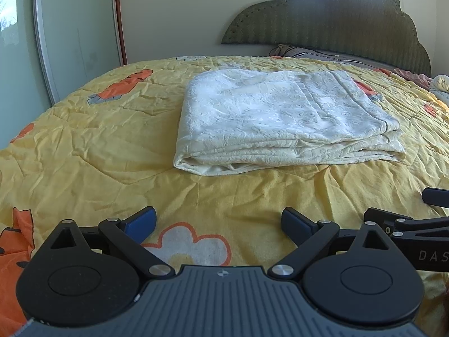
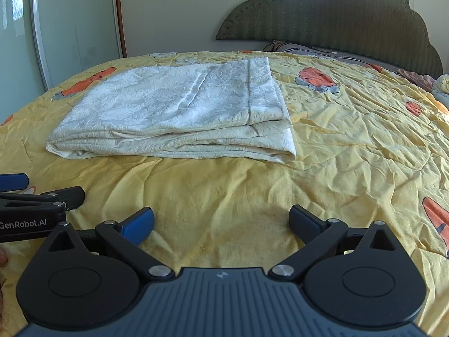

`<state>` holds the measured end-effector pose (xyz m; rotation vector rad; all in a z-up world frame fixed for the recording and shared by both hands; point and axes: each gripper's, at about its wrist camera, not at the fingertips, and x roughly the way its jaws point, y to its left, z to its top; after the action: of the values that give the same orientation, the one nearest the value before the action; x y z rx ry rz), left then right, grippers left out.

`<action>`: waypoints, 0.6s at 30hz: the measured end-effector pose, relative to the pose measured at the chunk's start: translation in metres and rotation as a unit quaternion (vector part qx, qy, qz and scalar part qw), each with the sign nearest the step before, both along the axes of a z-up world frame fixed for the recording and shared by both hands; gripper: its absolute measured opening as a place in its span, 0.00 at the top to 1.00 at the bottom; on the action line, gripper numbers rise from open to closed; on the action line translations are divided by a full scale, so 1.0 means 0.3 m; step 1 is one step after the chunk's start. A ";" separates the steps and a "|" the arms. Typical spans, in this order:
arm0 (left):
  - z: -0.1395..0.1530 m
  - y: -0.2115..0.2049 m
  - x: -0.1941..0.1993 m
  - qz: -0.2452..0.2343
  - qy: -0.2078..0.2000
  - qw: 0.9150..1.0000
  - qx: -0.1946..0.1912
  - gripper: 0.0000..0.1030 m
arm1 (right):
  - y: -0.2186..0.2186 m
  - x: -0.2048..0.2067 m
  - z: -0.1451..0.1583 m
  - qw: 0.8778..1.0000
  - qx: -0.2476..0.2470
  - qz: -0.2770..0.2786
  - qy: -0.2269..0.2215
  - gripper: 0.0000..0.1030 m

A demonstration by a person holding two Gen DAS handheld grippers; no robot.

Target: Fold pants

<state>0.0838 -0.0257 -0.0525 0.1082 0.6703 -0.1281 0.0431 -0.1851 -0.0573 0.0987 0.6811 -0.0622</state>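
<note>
Cream-white textured pants (image 1: 280,120) lie folded into a flat rectangle with several layers on the yellow bedspread (image 1: 84,146). They also show in the right wrist view (image 2: 174,112), left of centre. My left gripper (image 1: 219,221) is open and empty, low over the bedspread in front of the pants. My right gripper (image 2: 221,221) is open and empty, beside the left one and to its right. Each gripper's fingers show at the edge of the other's view, the right one (image 1: 407,224) and the left one (image 2: 42,199).
A dark green padded headboard (image 1: 336,19) stands at the back right with pillows (image 1: 322,53) below it. A pale wardrobe door (image 1: 70,36) and wall stand at the left. The bedspread (image 2: 364,140) spreads wrinkled to the right of the pants.
</note>
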 end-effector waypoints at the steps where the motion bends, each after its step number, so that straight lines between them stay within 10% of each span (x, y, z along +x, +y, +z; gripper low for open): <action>1: 0.000 0.003 -0.001 0.002 0.000 1.000 -0.003 0.05 | 0.002 0.000 -0.001 1.000 0.000 0.000 0.000 0.00; 18: -0.003 0.013 0.002 0.013 0.006 1.000 -0.010 0.01 | -0.004 -0.001 0.001 1.000 0.002 0.000 -0.001 0.00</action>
<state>0.0844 -0.0217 -0.0533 0.0804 0.6830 -0.1113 0.0428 -0.1862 -0.0569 0.1031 0.6798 -0.0608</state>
